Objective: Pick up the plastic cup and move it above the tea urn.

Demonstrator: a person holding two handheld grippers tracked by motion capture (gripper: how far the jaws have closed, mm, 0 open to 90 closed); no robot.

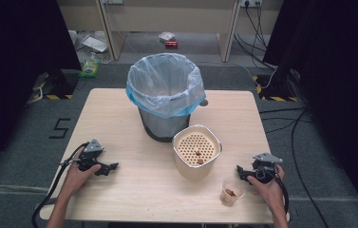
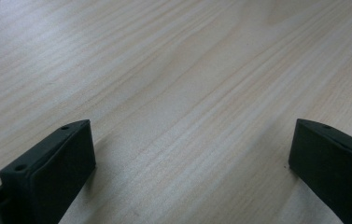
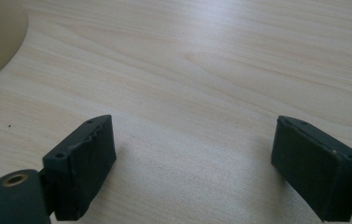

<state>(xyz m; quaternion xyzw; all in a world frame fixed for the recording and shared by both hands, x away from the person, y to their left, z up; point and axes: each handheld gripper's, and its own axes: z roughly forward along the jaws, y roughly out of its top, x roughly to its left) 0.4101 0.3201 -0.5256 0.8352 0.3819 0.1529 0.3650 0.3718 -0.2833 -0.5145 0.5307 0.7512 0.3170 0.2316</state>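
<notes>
Left gripper rests on the table, jaws spread, nothing between. Right gripper, just beside the small cup, jaws wide apart and empty too.

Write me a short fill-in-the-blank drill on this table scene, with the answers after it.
1. The bin is lined with a ____ bag.
2. The small cup stands nearest the ____ gripper.
3. The jaws of the left gripper are ____, with nothing between them.
4. The cream container has a top full of ____.

Answers: blue; right; open; holes
</notes>
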